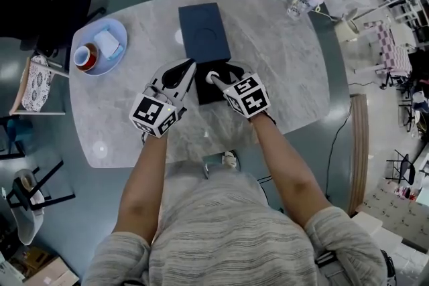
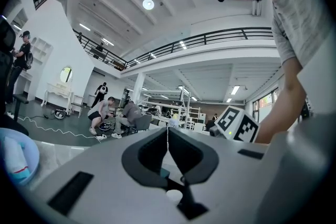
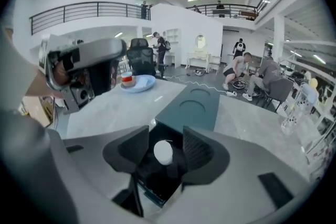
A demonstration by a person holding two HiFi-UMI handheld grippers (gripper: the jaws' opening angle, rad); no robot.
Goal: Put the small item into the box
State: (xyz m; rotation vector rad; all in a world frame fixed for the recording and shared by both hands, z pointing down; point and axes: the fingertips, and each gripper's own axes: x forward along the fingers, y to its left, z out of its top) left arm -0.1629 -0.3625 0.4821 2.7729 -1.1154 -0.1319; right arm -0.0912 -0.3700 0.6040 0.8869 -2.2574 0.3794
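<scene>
Seen against the black inside of the open box (image 3: 157,176) on the marble table (image 1: 281,77), the small white item (image 3: 163,152) is framed by the right gripper (image 3: 165,134), whose jaws are spread wide with neither pad touching it. The left gripper (image 2: 168,136) is held just beside the box, jaws pressed together on nothing.

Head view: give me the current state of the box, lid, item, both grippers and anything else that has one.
box: open.
lid: lying flat beyond the box.
left gripper: shut, empty.
right gripper: open, over the box.
item: between the right gripper's jaws, not gripped, over the box's black inside.
bottle: capped.
</scene>
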